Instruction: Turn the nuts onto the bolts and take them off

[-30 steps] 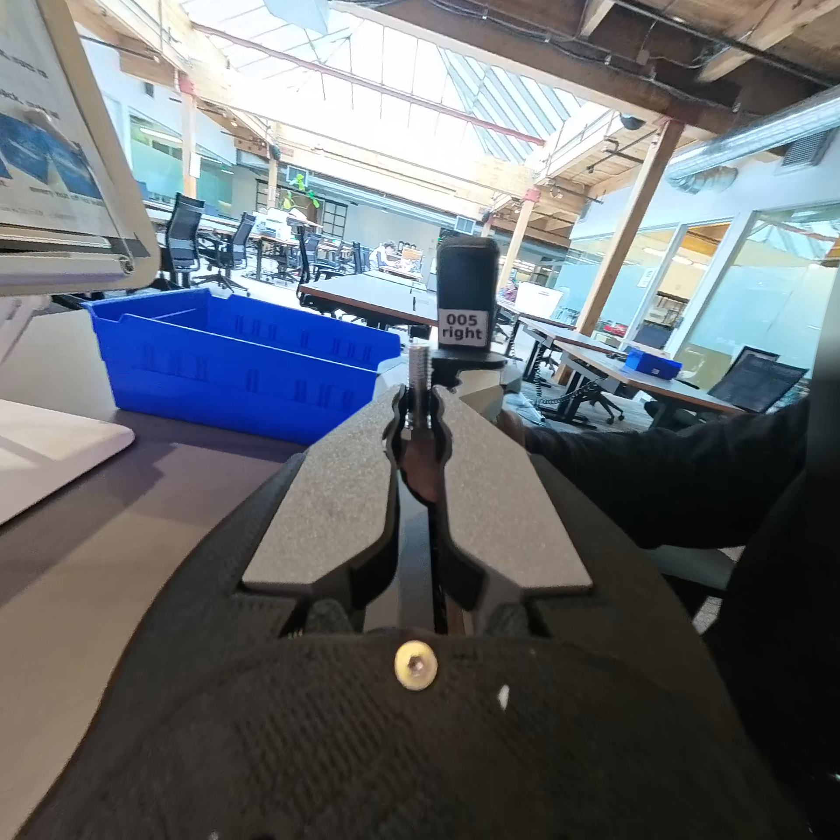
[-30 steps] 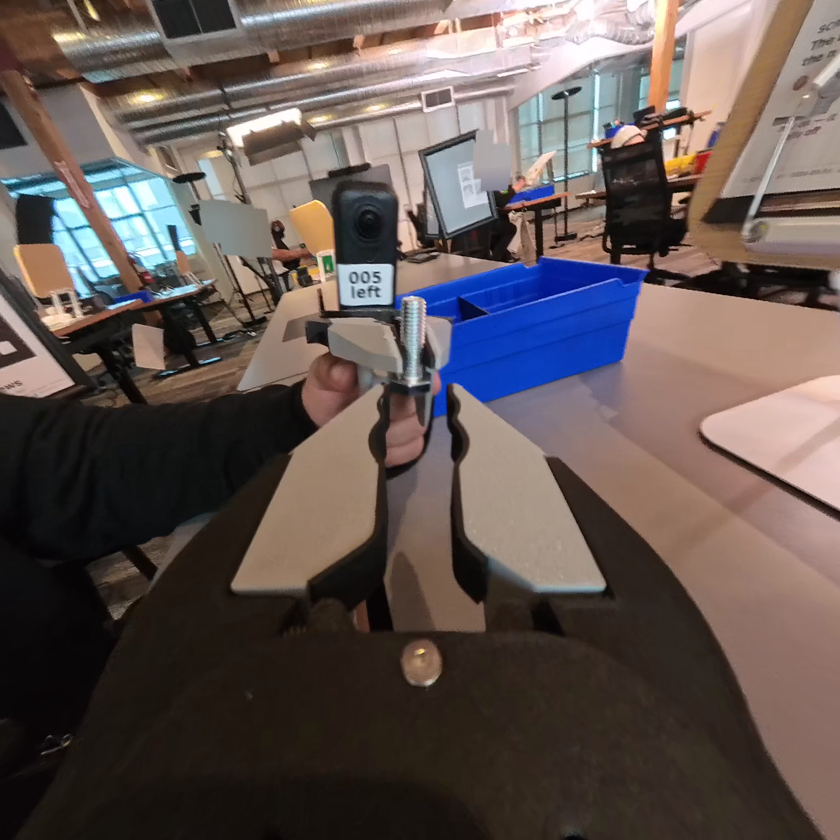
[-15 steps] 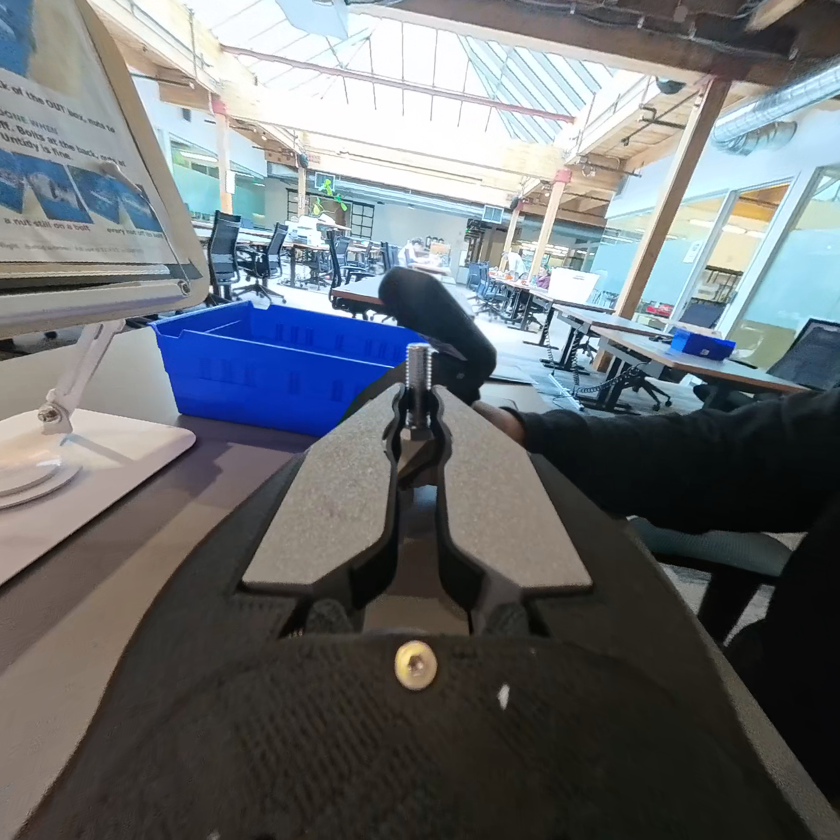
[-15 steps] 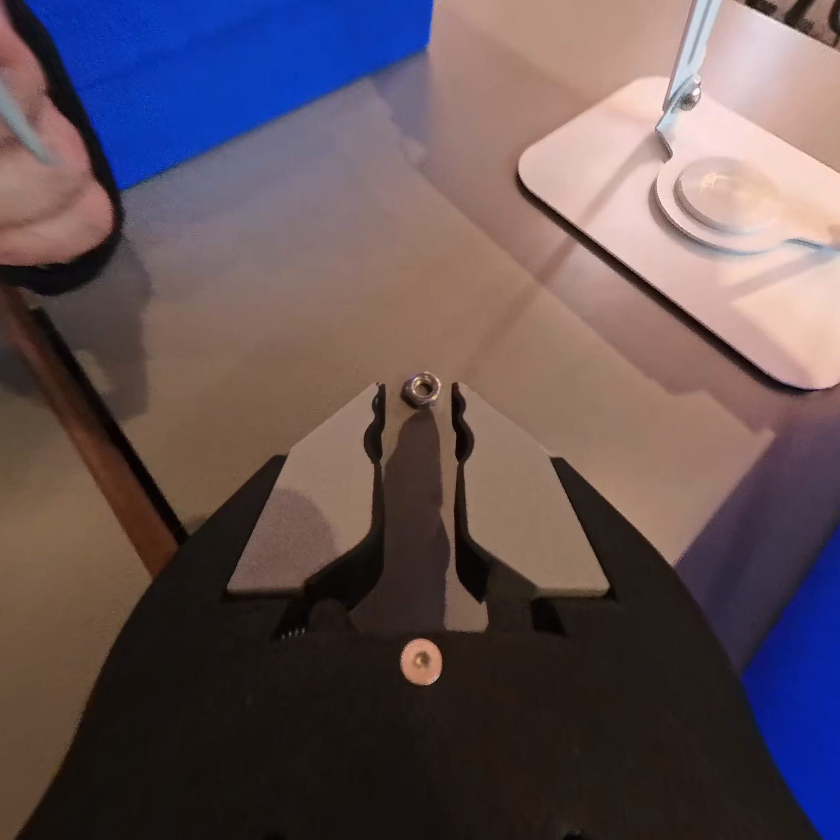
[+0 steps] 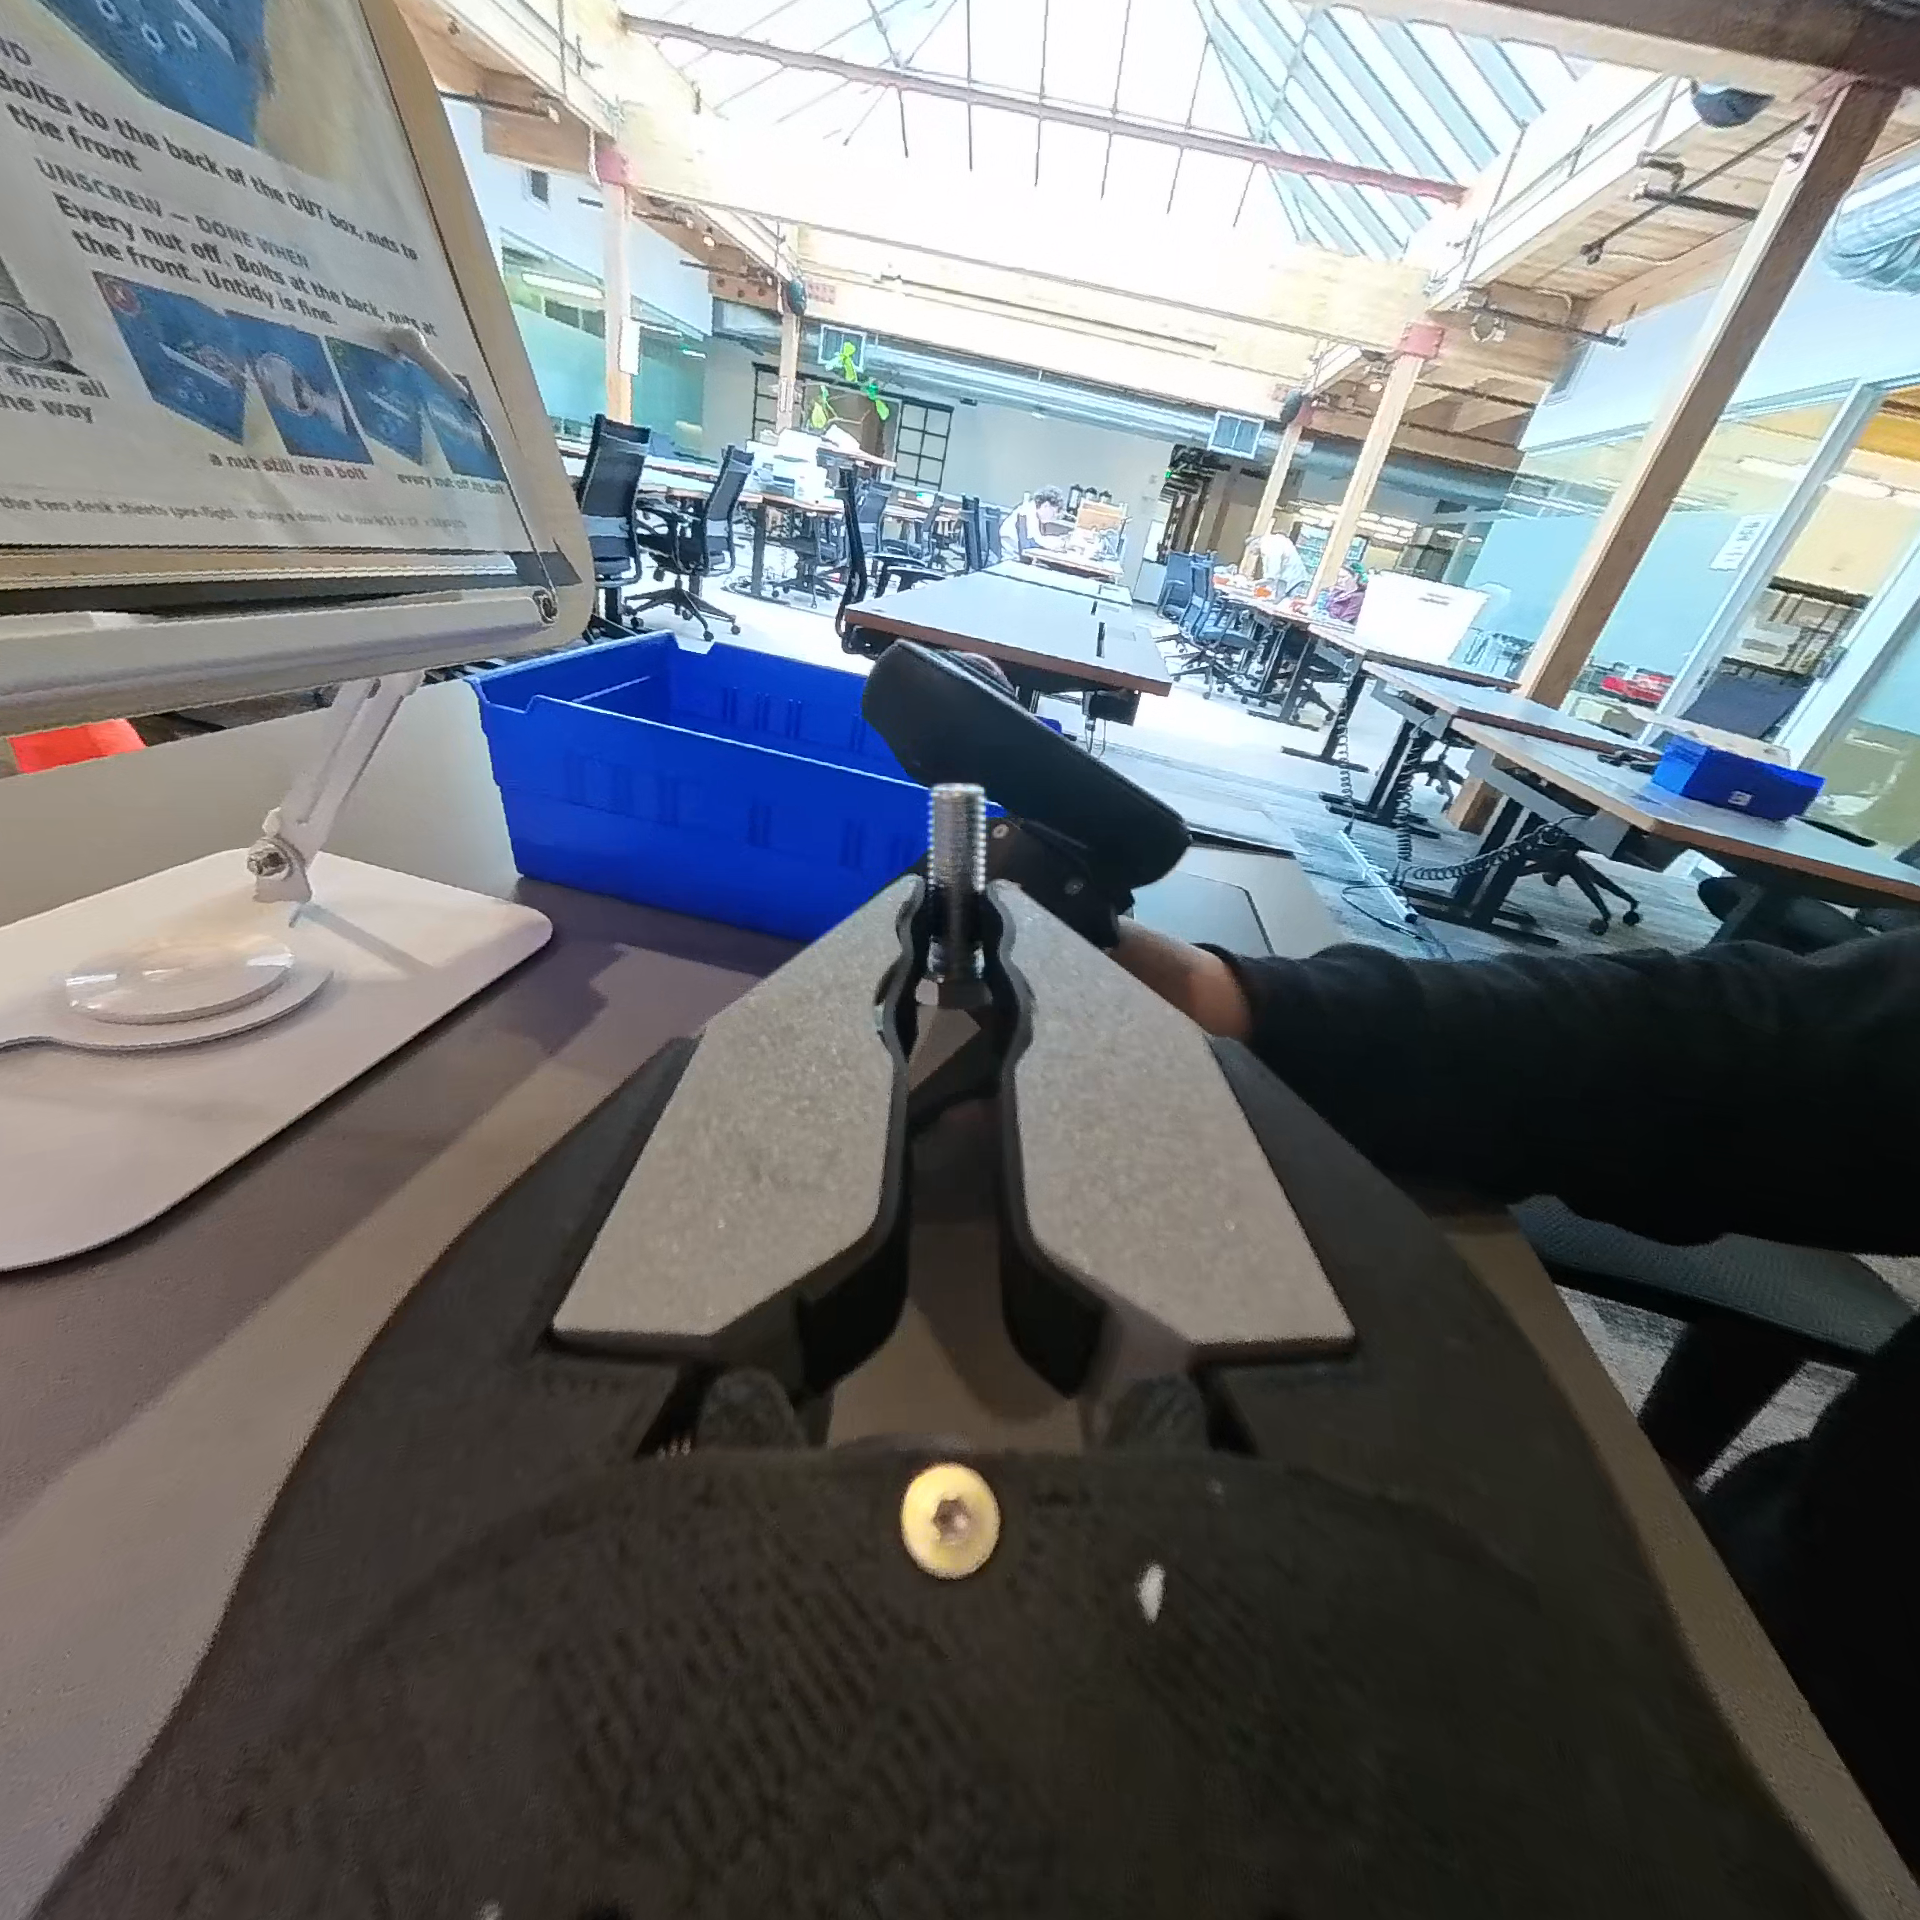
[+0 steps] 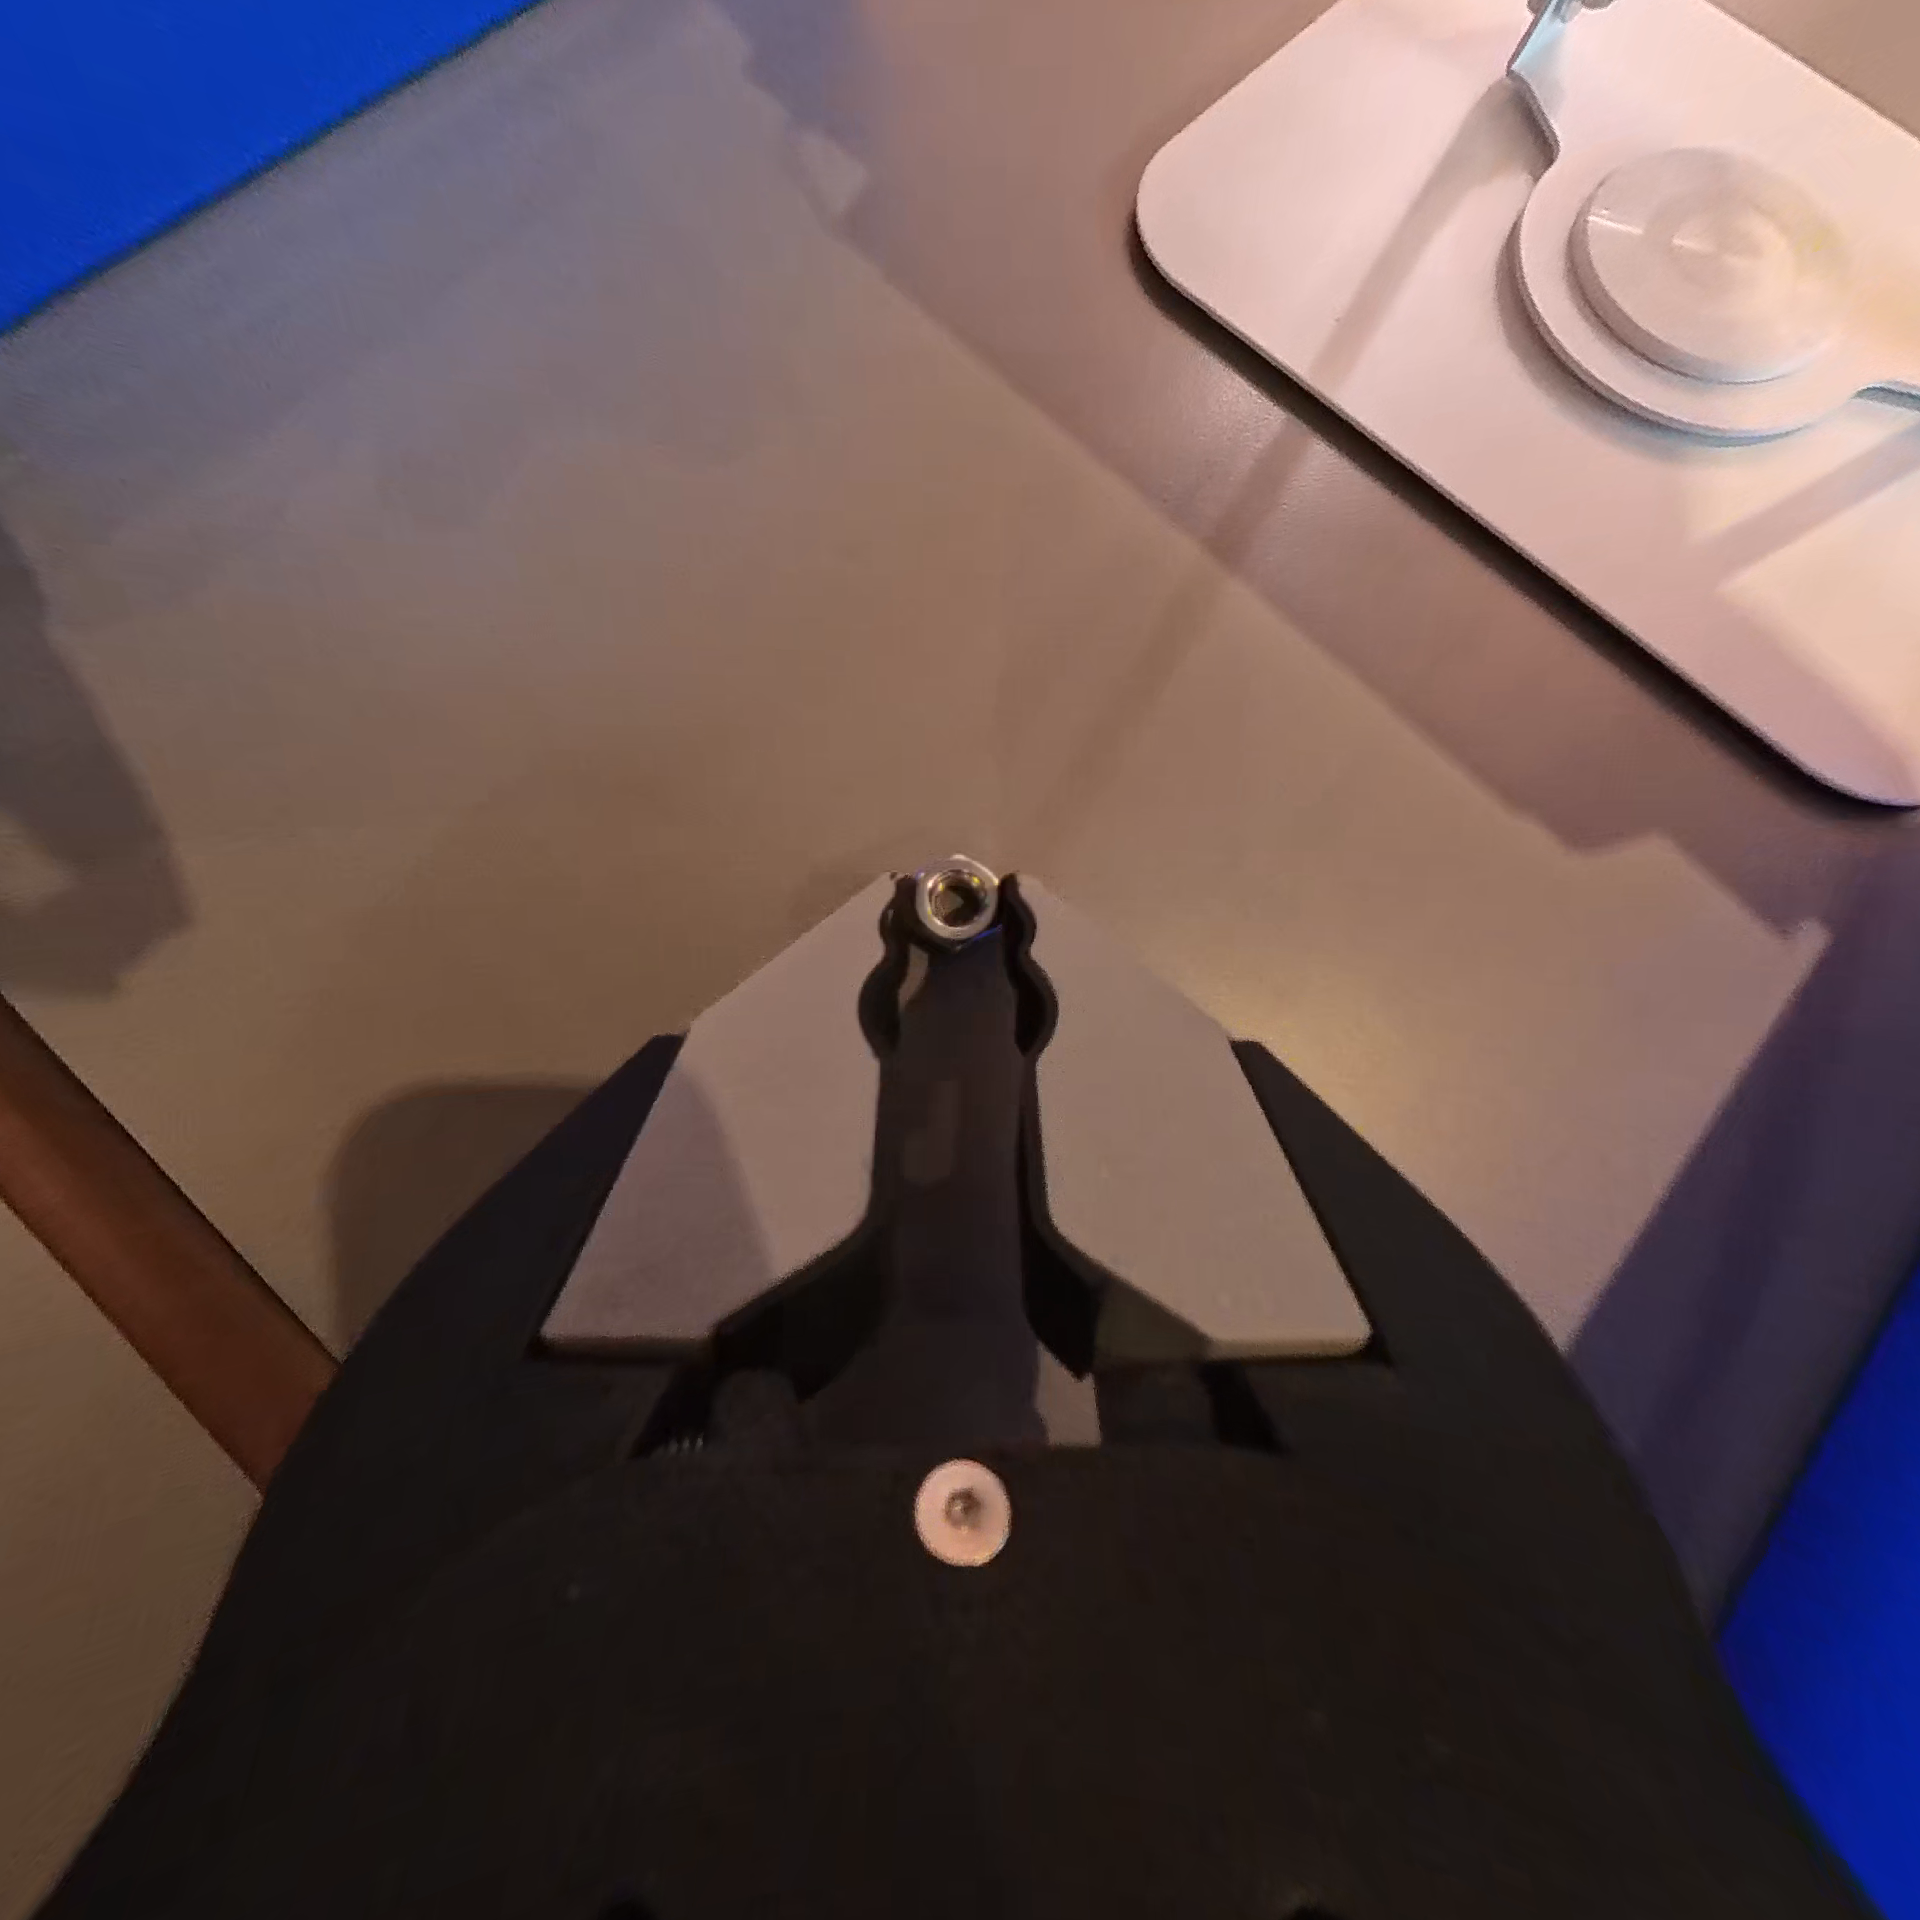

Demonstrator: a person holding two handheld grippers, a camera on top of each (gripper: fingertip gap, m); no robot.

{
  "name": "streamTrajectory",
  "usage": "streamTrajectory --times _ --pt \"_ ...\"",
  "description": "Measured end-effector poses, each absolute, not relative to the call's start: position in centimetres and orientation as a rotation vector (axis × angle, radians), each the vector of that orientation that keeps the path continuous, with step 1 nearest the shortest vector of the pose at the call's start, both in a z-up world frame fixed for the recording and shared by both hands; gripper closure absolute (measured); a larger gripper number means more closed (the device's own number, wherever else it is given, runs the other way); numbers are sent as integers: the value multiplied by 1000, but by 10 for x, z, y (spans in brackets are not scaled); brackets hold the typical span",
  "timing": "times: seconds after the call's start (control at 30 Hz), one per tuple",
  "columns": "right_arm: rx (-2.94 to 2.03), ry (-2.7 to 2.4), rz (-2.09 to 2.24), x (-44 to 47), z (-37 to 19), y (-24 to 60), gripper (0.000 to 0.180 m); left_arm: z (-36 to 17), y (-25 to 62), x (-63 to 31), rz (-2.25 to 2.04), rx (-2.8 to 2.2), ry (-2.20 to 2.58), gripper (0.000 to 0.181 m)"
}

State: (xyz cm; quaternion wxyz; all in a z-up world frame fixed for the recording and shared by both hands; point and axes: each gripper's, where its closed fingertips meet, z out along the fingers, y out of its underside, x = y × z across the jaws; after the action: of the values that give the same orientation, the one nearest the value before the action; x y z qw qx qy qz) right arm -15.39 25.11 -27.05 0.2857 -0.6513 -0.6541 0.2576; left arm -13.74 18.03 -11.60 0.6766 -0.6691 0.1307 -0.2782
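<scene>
My left gripper (image 5: 957, 940) is shut on a silver bolt (image 5: 956, 878). The bolt stands upright with its threaded end up and its head between the fingertips. No nut shows on its thread. My right gripper (image 6: 953, 902) points down at the grey table (image 6: 623, 644). Its fingertips are closed on a small silver nut (image 6: 951, 900) that lies flat with its hole facing the camera. The right gripper also shows in the left wrist view (image 5: 1023, 774), tilted down just behind the bolt, with a hand and a dark sleeve (image 5: 1558, 1060) to its right.
A blue bin (image 5: 686, 779) stands on the table behind the bolt. A white stand base (image 5: 208, 997) carries an instruction sheet holder at the left; the base also shows in the right wrist view (image 6: 1558, 343). The table's wooden edge (image 6: 135, 1226) runs at the lower left. My hands' fingertips stand some 15 centimeters from each other.
The right gripper left the bolt, swung down to the table and closed on the loose nut, which lay between its open fingertips half a second ago. The left gripper keeps holding the bolt.
</scene>
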Motion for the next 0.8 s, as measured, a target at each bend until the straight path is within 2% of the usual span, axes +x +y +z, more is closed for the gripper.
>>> streamTrajectory --times 0.2,0.53,0.8 --pt "-1761 -1713 868 -152 -258 249 166 -119 173 -133 -679 -1524 330 174" --pt "-1347 -1887 1302 -162 -118 215 166 -125 169 -133 -709 -1535 360 174" --pt "-1144 -2173 1295 -160 -100 182 166 -123 169 -138 -700 -1527 345 174"
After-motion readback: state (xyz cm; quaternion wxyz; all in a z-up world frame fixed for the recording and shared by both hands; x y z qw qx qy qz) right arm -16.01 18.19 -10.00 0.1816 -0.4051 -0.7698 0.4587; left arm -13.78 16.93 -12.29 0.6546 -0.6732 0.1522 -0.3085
